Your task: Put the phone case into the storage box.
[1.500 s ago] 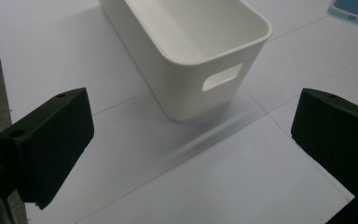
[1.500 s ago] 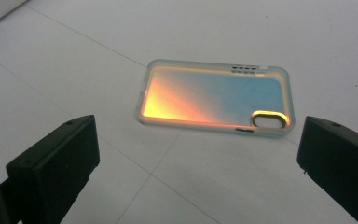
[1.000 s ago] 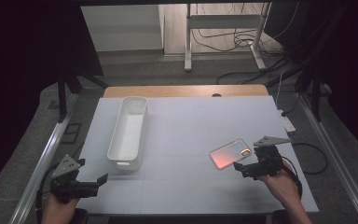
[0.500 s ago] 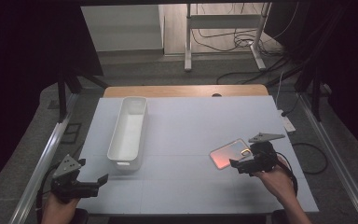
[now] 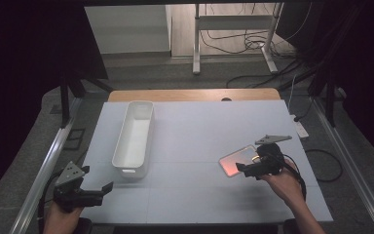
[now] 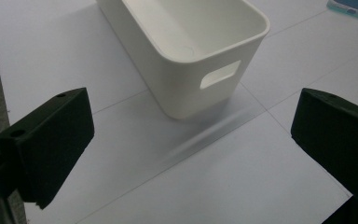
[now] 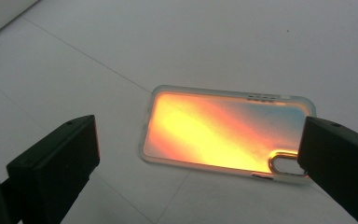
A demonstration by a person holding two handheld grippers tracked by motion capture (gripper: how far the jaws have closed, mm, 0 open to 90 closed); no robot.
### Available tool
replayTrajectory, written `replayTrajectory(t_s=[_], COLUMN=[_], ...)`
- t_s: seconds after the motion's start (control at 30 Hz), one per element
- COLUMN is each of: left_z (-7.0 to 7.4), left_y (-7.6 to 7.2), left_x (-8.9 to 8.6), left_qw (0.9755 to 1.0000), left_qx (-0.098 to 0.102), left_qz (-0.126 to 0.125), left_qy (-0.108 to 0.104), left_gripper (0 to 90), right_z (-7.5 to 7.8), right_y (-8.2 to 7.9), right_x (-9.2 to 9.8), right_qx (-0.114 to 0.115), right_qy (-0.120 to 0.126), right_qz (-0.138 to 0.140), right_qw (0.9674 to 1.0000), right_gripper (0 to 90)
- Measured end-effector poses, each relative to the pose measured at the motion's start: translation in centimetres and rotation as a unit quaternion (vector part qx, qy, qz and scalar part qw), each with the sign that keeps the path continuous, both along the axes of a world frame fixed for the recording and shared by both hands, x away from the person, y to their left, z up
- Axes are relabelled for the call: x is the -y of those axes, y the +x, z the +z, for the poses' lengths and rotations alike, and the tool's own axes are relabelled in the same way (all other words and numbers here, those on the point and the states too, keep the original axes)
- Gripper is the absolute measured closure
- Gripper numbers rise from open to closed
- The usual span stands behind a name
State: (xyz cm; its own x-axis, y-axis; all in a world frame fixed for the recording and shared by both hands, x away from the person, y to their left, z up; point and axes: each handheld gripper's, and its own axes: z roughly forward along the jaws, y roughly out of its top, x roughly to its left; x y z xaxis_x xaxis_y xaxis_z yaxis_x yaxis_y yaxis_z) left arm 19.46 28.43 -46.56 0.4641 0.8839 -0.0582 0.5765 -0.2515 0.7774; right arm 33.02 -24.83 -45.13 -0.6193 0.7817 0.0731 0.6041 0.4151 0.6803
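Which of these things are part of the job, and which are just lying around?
Likely in use:
- phone case, between the open right hand-held gripper jaws
- white bin
- left hand-held gripper, open

Just lying about:
- power strip
- floor cables
- metal stand

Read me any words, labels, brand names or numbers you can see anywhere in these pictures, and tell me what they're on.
There is no readable text.
White bin: plain, no label or marking on the end with the handle slot.
Phone case: iridescent orange and blue back, no logo or lettering visible.
Left gripper and right gripper: black jaws, no print that can be read.
Table: plain white surface, only faint seam lines.
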Motion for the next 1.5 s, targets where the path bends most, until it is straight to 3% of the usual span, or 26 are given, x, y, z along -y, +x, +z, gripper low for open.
replayTrajectory(t_s=[0.97, 1.43, 1.5], left_z=[0.0, 0.0, 0.0], left_y=[0.0, 0.1, 0.1], left_x=[0.0, 0.2, 0.2], left_qw=[1.0000, 0.9999, 0.9999], left_qx=[-0.003, -0.003, -0.004], left_qz=[-0.004, -0.008, -0.009], left_qy=[0.001, 0.006, 0.007], left_gripper=[0.2, 0.2, 0.2], right_z=[-0.3, -0.9, -1.0], right_y=[2.7, 3.1, 3.1], right_x=[-2.8, -3.2, -3.3], right_qx=[-0.011, -0.031, -0.031], right_qy=[-0.020, -0.031, -0.040], right_qz=[0.014, -0.006, -0.006], right_qw=[0.9996, 0.9990, 0.9987], right_gripper=[0.0, 0.0, 9.3])
